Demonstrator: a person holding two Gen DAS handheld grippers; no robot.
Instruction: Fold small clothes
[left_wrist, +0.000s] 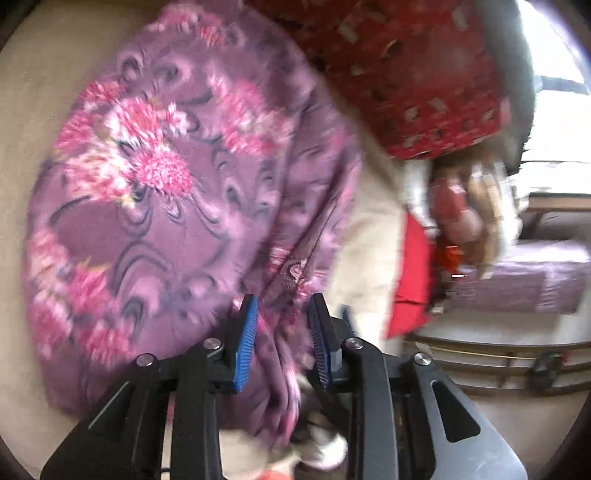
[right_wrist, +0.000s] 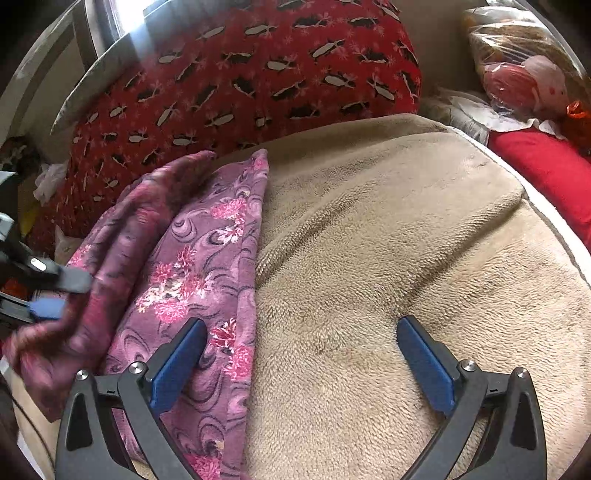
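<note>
While left gripper (left_wrist: 282, 334) pinches a bunched edge of the purple floral cloth (left_wrist: 177, 192), right gripper (right_wrist: 301, 363) hangs spread wide, holding nothing.

Left wrist view is blurred: cloth fills left & centre of frame, a gathered fold running down btwn the blue pads (left_wrist: 246, 341); pads sit close w/ fabric caught btwn them. Right wrist view: cloth (right_wrist: 192, 280) lies along left side of frame on a beige towel (right_wrist: 388, 258), long edge near-straight; left pad over the cloth, right pad over bare towel. Left gripper shows at far left edge (right_wrist: 55, 295), gripping the lifted part. Red patterned pillow (right_wrist: 240, 74) at top, plastic bag (right_wrist: 524, 70) upper right, red cushion (right_wrist: 546, 173) at right.
</note>
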